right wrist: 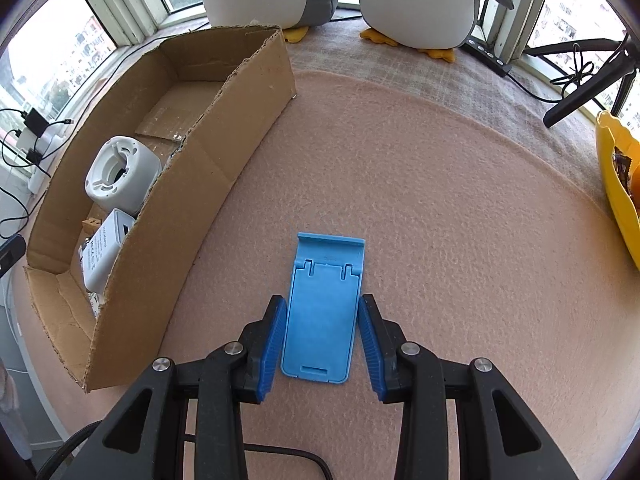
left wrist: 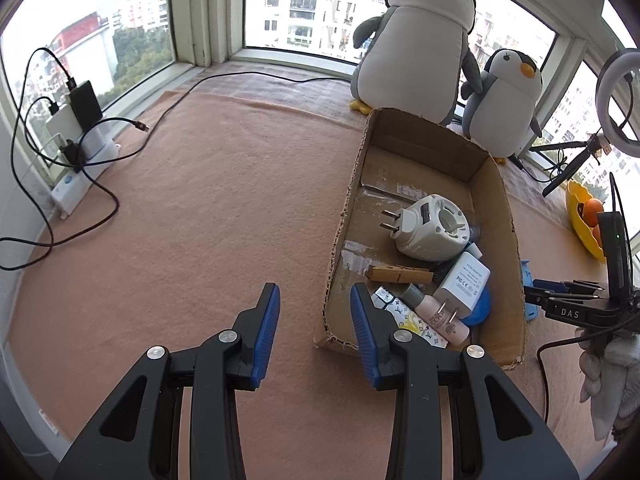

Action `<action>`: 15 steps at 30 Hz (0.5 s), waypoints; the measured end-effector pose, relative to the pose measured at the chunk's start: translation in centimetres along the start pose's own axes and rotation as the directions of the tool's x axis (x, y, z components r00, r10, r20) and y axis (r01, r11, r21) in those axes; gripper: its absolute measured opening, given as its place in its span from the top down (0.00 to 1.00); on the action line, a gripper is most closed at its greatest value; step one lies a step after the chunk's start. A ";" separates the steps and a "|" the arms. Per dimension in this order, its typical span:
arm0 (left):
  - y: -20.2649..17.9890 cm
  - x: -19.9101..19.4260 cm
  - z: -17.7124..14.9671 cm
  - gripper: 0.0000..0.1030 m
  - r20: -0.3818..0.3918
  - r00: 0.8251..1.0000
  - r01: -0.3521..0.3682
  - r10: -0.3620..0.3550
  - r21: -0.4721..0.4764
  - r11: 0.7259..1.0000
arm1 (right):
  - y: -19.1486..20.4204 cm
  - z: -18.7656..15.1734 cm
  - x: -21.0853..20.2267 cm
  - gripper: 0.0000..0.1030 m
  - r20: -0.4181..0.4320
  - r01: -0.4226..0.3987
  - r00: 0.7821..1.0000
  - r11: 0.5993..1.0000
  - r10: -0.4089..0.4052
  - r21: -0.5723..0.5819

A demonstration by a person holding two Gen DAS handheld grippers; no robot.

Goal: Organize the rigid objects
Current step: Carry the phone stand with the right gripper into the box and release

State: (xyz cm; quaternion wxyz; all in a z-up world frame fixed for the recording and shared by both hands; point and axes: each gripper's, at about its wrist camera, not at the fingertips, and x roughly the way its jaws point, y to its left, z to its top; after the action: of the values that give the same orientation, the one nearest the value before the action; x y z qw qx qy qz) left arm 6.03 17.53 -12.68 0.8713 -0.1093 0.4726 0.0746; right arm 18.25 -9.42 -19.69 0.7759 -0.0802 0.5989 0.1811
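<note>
Blanket (right wrist: 400, 168): a pink felt cover spread over the window ledge, carrying everything else.
Penguins (left wrist: 416, 40): two plush toys stand at the far edge against the window, the big one left of the small one.
Cardboard box (right wrist: 224, 160): long, open-topped, lying left of the phone stand and running from near to far.
Bowl (right wrist: 616, 184): yellow, at the far right edge of the blanket.
Plug-in device (left wrist: 430, 226): white and round, lying inside the box with its prongs pointing left.
Charger (left wrist: 464, 278): white adapter in the box, just nearer than the plug-in device.
Phone stand (right wrist: 322, 308): blue plastic, folded flat on the blanket right of the box, its near half between the right claw's pads.
Clothespin (left wrist: 400, 274): wooden, in the box beside the charger.
Right claw (right wrist: 322, 344): its pads flank the stand's long edges; a clamped grip cannot be told.
Left claw (left wrist: 314, 332): released, holding nothing, over the blanket by the box's near left corner.
</note>
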 end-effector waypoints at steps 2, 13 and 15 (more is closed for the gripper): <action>-0.1 0.1 0.1 0.66 -0.001 1.000 0.000 0.000 0.004 1.000 | 0.0 -0.3 0.0 0.68 0.006 -0.003 1.000 1.000 0.003 0.005; -0.2 1.2 0.6 0.66 -0.011 1.000 -0.002 0.002 0.017 1.000 | 0.6 -0.1 -3.1 0.68 0.063 -0.022 0.998 0.999 0.019 0.033; -0.1 1.6 0.8 0.66 -0.014 1.000 0.000 0.001 0.017 1.000 | 0.6 -0.2 -3.9 0.68 0.079 -0.034 0.996 0.999 0.031 0.038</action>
State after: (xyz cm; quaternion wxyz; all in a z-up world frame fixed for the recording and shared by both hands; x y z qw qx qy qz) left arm 7.56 17.68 -13.55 0.8689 -0.1023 0.4792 0.0699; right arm 17.01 -9.67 -15.91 0.7972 -0.0479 0.5726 0.1851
